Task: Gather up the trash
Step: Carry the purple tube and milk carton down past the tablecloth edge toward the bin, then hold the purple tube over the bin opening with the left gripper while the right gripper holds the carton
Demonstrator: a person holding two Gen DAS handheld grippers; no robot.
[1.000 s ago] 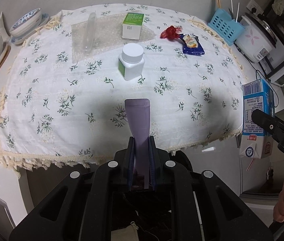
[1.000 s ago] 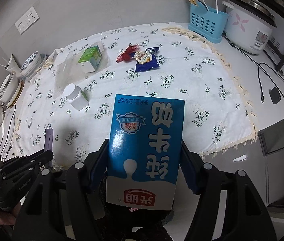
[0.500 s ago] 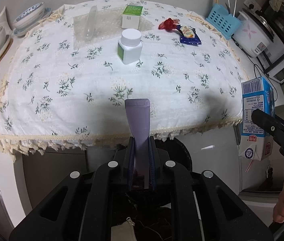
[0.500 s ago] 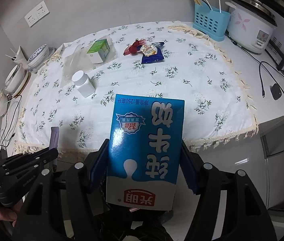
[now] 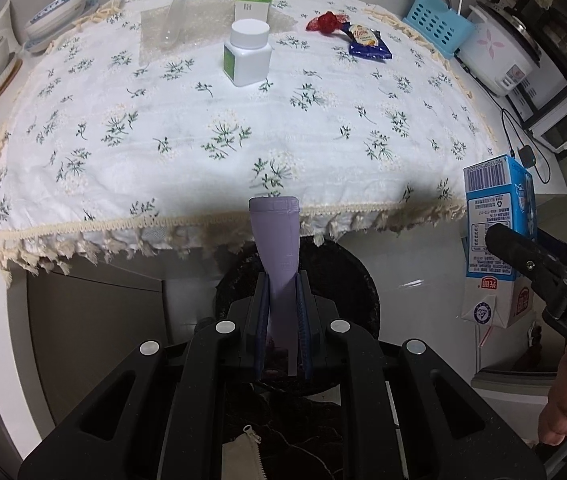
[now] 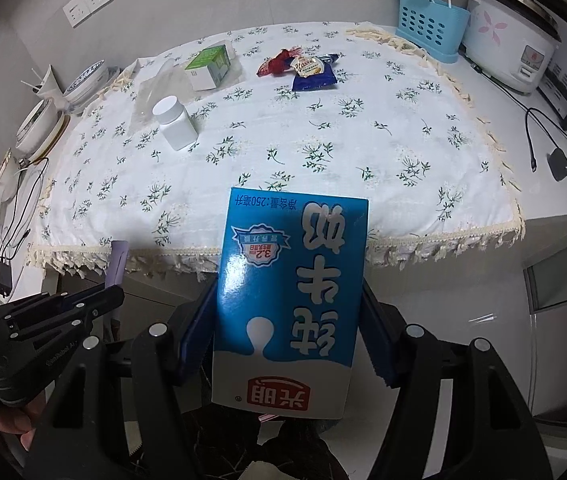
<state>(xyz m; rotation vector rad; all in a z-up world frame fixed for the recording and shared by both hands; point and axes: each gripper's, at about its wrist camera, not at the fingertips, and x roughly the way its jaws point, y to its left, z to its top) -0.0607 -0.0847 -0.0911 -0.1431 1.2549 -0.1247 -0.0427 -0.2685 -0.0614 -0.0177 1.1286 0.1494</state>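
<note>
both hands have drawn back off the table over the dark bin (image 5: 295, 280); left gripper (image 5: 282, 312) pinches our purple tube (image 5: 277, 240), right gripper (image 6: 287, 336) clamps the milk carton (image 6: 289, 300). next we let go.

We look steeply down from both wrists, past the counter's edge; both views share the floral tablecloth (image 5: 203, 128) (image 6: 323, 128).

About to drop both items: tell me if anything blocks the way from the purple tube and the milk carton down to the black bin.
Nothing visible does. The left gripper holds the purple tube directly over the black bin, whose opening shows clear. The right gripper holds the milk carton beside it; the carton hides what lies beneath it.
</note>
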